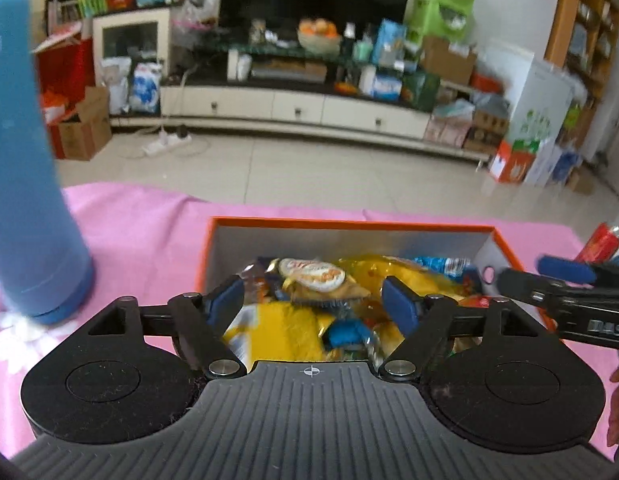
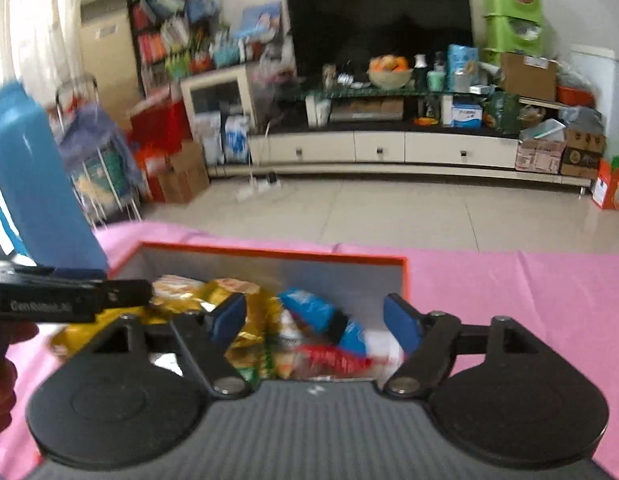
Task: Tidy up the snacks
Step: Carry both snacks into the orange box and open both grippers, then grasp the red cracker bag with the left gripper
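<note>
Item: orange box (image 1: 505, 240) of snack packets (image 1: 309, 280); my left gripper (image 1: 314, 300) and right gripper (image 2: 315, 322) hover above, jaws released, empty; lift clear without snagging wrappers.

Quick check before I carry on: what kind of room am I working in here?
Most likely a home living room: a large dark television above a long low cabinet with drawers, a bowl of oranges, and a crowded bookshelf in the corner.
</note>
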Demonstrator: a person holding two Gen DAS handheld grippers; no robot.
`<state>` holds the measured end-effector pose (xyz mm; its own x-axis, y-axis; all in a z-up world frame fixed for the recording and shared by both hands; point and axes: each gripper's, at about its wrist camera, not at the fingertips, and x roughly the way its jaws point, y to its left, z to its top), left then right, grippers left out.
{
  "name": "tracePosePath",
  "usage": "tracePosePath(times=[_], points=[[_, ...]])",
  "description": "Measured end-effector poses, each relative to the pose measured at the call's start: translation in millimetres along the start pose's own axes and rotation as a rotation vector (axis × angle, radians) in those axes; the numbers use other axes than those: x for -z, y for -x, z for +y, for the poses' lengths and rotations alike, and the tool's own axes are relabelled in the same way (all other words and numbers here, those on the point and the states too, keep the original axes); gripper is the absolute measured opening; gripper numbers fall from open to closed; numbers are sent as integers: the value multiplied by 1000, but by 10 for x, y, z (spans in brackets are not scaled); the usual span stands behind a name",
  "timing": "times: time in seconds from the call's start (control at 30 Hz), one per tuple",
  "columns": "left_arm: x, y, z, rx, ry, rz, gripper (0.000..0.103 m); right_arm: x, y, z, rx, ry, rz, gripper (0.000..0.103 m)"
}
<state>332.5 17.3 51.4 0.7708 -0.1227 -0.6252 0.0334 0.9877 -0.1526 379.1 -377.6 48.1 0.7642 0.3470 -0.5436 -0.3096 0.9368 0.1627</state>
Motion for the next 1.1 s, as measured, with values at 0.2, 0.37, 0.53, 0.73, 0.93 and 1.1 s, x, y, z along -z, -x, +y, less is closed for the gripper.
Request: tracePosePath(times=[0.2, 0.37, 0.53, 0.73, 0.93, 1.1], points=[[543, 834, 186, -24, 43, -32, 68, 693, 787, -64, -22, -160, -16, 82], [1254, 1188, 357, -105, 68, 74, 68, 1482, 1056, -179, 6, -310, 55, 83], [1974, 1421, 400, -121, 142, 185, 68, 1601, 1101, -202, -30, -368, 74, 83], [1739, 1151, 234, -159, -63, 154, 66, 1624, 1062, -198, -57, -356, 90, 83], [1192, 960, -4, -71, -353, 123, 63, 1610, 992, -338, -39, -400, 113, 84], [1175, 678, -402, 130, -476, 205, 60, 1604, 946, -355, -66, -419, 125, 84]])
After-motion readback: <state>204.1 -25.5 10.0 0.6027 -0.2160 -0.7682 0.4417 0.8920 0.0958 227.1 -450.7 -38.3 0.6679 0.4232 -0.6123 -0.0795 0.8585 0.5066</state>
